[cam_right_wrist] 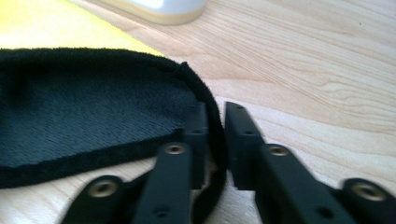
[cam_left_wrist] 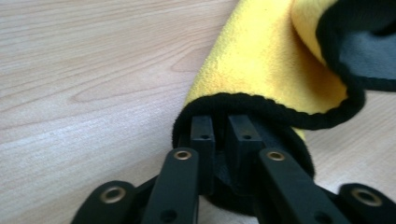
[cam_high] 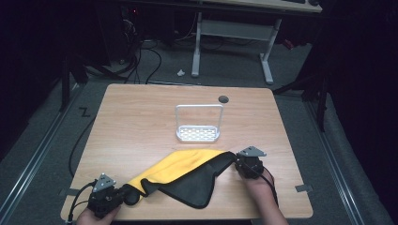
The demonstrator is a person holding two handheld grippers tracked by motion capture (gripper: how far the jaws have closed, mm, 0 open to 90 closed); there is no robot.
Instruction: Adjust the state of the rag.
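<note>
Lower left of the frame, we have the left tongs (cam_high: 123,193) clamped on one black-edged corner of the yellow-and-black cloth (cam_high: 187,173), which lies half-folded low centre on the surface (cam_high: 136,117). Lower right, the right tongs (cam_high: 238,162) pinch the other corner. Likely mid-fold or spreading; next we'd lift both corners together, clear of the white rack (cam_high: 198,124).

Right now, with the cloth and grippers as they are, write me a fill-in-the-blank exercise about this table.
1. The cloth is black on one side and ____ on the other.
2. The left gripper and the right gripper are each shut on an edge of the ____.
3. The white rack stands on the table on the ____ side of the cloth from the person.
4. The round hole in the tabletop lies beyond the ____.

Missing words: yellow; cloth; far; rack
</note>
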